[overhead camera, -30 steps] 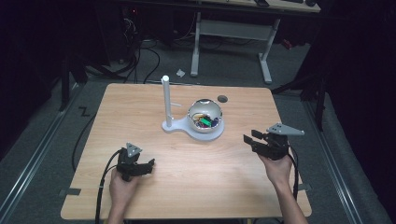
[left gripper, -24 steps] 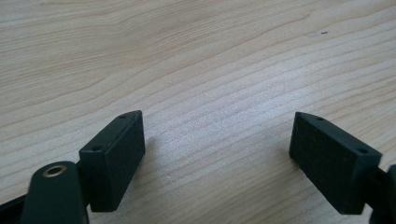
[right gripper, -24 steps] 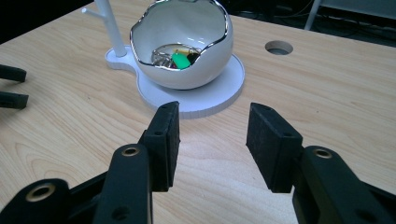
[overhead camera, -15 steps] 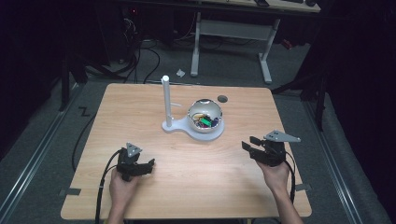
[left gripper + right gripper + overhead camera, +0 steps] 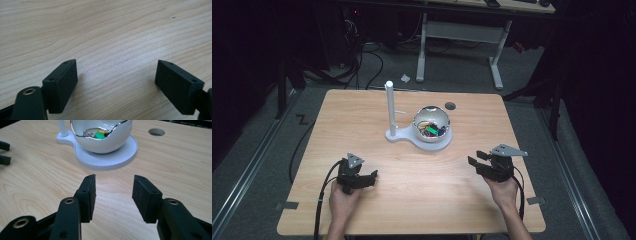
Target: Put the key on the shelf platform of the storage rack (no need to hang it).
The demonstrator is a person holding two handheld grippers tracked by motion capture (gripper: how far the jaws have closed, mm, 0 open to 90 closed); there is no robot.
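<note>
- The worktop [image 5: 362,125] carries a white stand with a bowl [image 5: 432,125] of small coloured bits at its centre, untouched
- The right claw [image 5: 484,162] has sunk lower and nearer the person, spread and empty, aimed at the bowl
- The left claw [image 5: 362,179] stays resting, spread, empty

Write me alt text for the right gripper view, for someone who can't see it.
The right gripper, jaws open with nothing between them, points across a light wooden table toward a white bowl holding small colourful items. The bowl sits on a round white base; a white post rises at its left, and a round hole shows in the tabletop beyond.
</note>
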